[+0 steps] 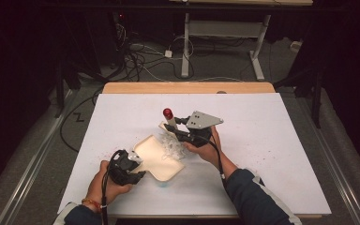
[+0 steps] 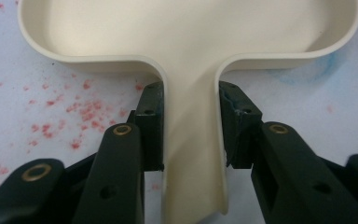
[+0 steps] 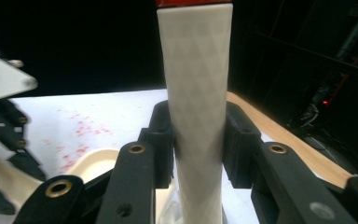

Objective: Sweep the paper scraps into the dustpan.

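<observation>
A cream dustpan (image 1: 161, 159) lies flat on the white table sheet, its short handle (image 2: 193, 140) pointing toward the person. My left gripper (image 2: 191, 126) is shut on that handle, one pad on each side. It shows in the high view as the left gripper (image 1: 133, 165). My right gripper (image 3: 198, 140) is shut on the white, diamond-textured handle of a brush (image 3: 196, 88). The brush (image 1: 170, 122) stands nearly upright with a red cap on top. Its pale bristles (image 1: 173, 146) rest at the dustpan's far right rim, just below the right gripper (image 1: 182, 134).
Red crumbs (image 2: 81, 114) speckle the sheet left of the pan handle, and more lie to the right (image 1: 258, 140). A blue smear (image 1: 163, 183) shows at the pan's near edge. The table's wooden far edge (image 1: 187, 87) borders a dark floor with cables.
</observation>
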